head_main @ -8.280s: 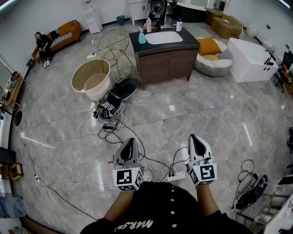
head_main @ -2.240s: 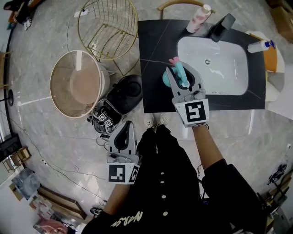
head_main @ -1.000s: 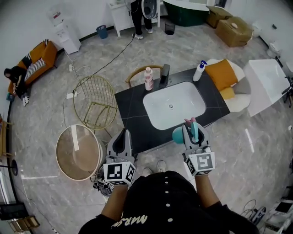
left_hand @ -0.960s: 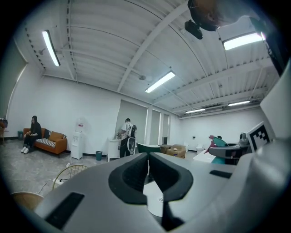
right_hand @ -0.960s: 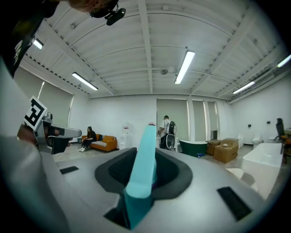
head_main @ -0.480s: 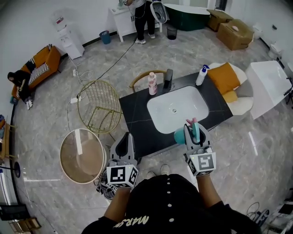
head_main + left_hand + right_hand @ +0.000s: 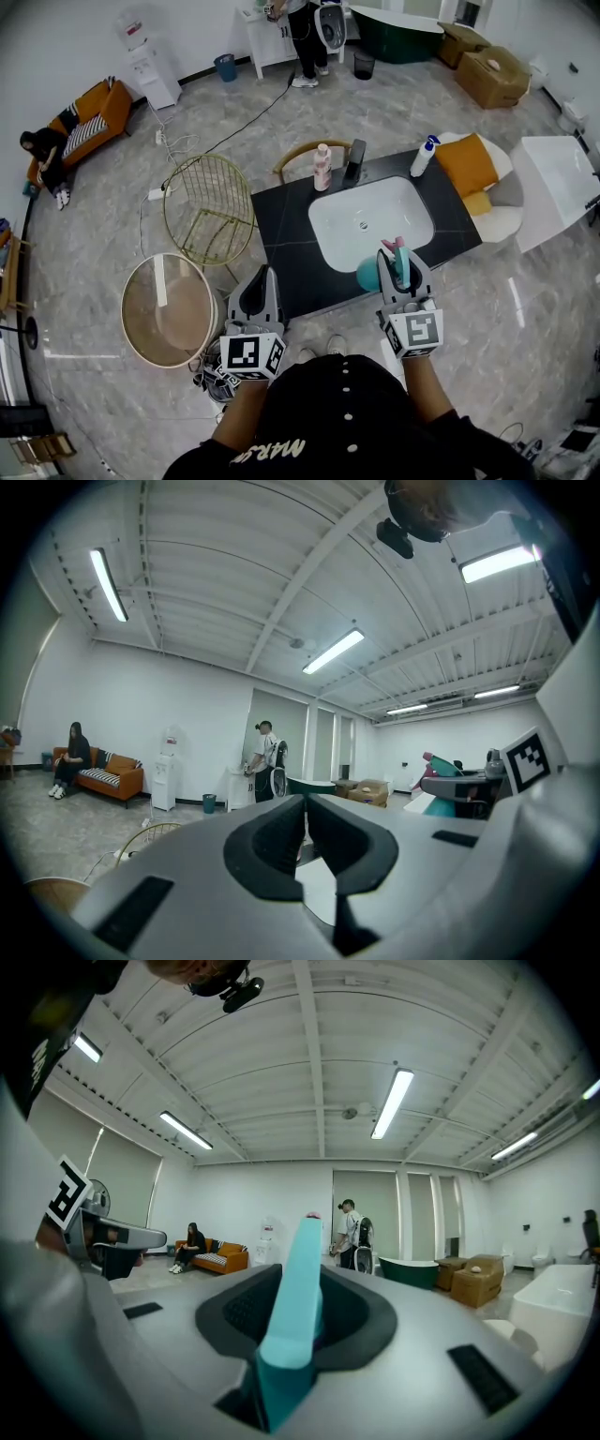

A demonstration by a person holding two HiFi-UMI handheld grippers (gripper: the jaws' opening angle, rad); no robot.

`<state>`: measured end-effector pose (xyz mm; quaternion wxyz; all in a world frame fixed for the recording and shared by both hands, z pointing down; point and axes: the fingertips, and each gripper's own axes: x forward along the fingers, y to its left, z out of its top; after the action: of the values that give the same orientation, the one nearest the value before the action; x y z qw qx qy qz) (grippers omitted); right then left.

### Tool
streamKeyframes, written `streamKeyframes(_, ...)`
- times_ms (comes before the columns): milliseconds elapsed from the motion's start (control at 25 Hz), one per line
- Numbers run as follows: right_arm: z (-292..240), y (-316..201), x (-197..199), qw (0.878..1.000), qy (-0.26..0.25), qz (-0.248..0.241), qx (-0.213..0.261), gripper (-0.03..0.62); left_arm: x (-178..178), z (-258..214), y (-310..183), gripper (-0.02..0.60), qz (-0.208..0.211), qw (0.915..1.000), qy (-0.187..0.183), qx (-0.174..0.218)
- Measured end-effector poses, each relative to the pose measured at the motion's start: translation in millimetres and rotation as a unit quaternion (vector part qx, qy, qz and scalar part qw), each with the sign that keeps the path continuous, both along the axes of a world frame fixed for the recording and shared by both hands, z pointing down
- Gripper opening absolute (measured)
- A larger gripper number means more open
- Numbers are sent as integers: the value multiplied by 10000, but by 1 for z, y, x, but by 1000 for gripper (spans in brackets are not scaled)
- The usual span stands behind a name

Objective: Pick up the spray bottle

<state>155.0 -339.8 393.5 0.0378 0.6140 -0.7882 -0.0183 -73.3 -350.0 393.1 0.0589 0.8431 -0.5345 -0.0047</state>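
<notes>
The left gripper [image 7: 268, 275], lower left of centre in the head view, points toward the top of the frame. Its jaws are pressed together with nothing between them. To its right, the right gripper [image 7: 395, 255] pinches the teal spray bottle [image 7: 367, 275] by its sprayer head. That head lies lengthwise between the jaws, with the pink nozzle tip [image 7: 310, 1215] at the far end, pointing away toward the upper frame. The bottle's round body shows just left of the jaws, seen almost end-on from above, so I read its long axis as roughly upright, body below the grip. In the frame it sits right of centre, over the lower edge of the black counter [image 7: 286, 234], just below the white basin [image 7: 370, 220].

I can read no label on the bottle. Each gripper's cube carries black-and-white square markers [image 7: 413, 331]. The white lettering [image 7: 267, 451] on the wearer's black top is upside down and cut off.

The floor [image 7: 112, 244] is grey marbled tile. From the left I see:
- an orange sofa [image 7: 94, 111] with a seated person [image 7: 44, 155] at upper left
- a round beige basket [image 7: 169, 309]
- a gold wire chair [image 7: 211, 208]
- a pink bottle [image 7: 322, 167] and a black faucet [image 7: 354, 161] at the counter's upper edge
- a white sprayer with a blue head [image 7: 424, 157]
- an orange cushion [image 7: 467, 164]
- a white tub [image 7: 562, 183] at far right
</notes>
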Motion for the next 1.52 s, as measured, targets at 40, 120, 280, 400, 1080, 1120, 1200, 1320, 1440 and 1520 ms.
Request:
streamKeyframes(40, 0, -1, -1, 10000, 5, -12, -4, 98, 0, 0, -1, 17, -6, 10000, 2, -2)
streamKeyframes(120, -2, -2, -3, 10000, 17, -21, -35, 98, -1, 1, -2, 17, -15, 10000, 8, -4)
streamKeyframes(280, -4, -5, -6, 9999, 36, -90, 128, 98, 0, 4, -5, 17, -7, 10000, 17, -12)
streamKeyframes(400, -1, -5, -7, 9999, 30, -34, -115, 98, 1, 3, -5, 17, 11, 10000, 15, 1)
streamKeyframes(1080, 0, -6, -17, 9997, 31, -212, 118, 98, -2, 7, -5, 17, 11, 10000, 41, -58)
streamKeyframes(1120, 1, -6, -18, 9997, 46, -223, 131, 98, -2, 7, -5, 17, 10, 10000, 39, -56)
streamKeyframes(1200, 0, -7, -20, 9997, 41, -226, 116, 98, -4, 6, -5, 17, 11, 10000, 33, -49)
streamKeyframes(1320, -3, -9, -23, 9998, -20, -168, -45, 98, -5, 7, -7, 17, 7, 10000, 33, -52)
streamKeyframes(1440, -3, -13, -25, 9997, -52, -228, 69, 98, -5, 8, -11, 17, 7, 10000, 31, -53)
streamKeyframes(1520, -2, -15, -25, 9997, -4, -236, 94, 98, -5, 8, -12, 17, 11, 10000, 30, -50)
